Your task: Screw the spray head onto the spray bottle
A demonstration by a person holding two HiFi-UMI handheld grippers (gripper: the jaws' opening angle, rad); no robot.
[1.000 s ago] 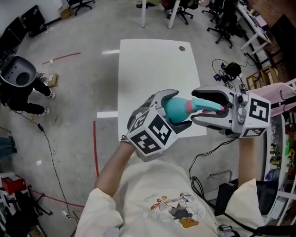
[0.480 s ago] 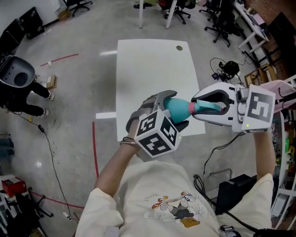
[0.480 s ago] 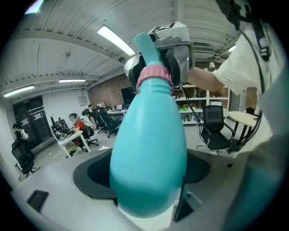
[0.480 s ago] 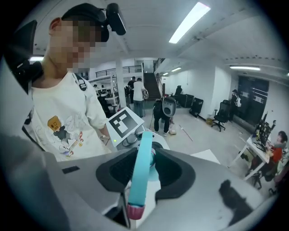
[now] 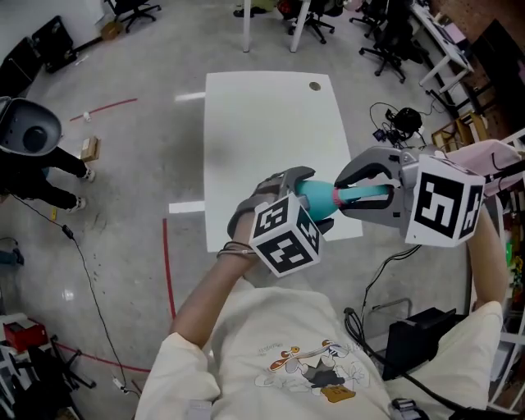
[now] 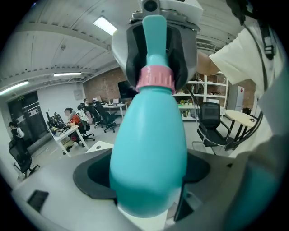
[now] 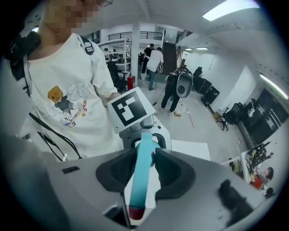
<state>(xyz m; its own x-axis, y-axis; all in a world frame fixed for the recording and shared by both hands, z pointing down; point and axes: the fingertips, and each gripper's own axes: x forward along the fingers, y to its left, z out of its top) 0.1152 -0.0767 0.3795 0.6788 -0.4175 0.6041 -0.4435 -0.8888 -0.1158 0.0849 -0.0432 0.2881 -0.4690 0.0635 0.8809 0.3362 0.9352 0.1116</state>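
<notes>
Teal spray bottle (image 5: 315,202) lies sideways, its slim teal spray head (image 5: 371,193) seemingly seated at a pink collar (image 5: 336,195).

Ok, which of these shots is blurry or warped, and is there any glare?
Head view: sharp, with the white table nearly blown out. Left gripper view: strong fisheye bend, and the spray bottle goes soft at its near end. Right gripper view: same bend, dark corners, the spray head slightly blurred close to the lens, a ceiling light glaring at top right.
</notes>
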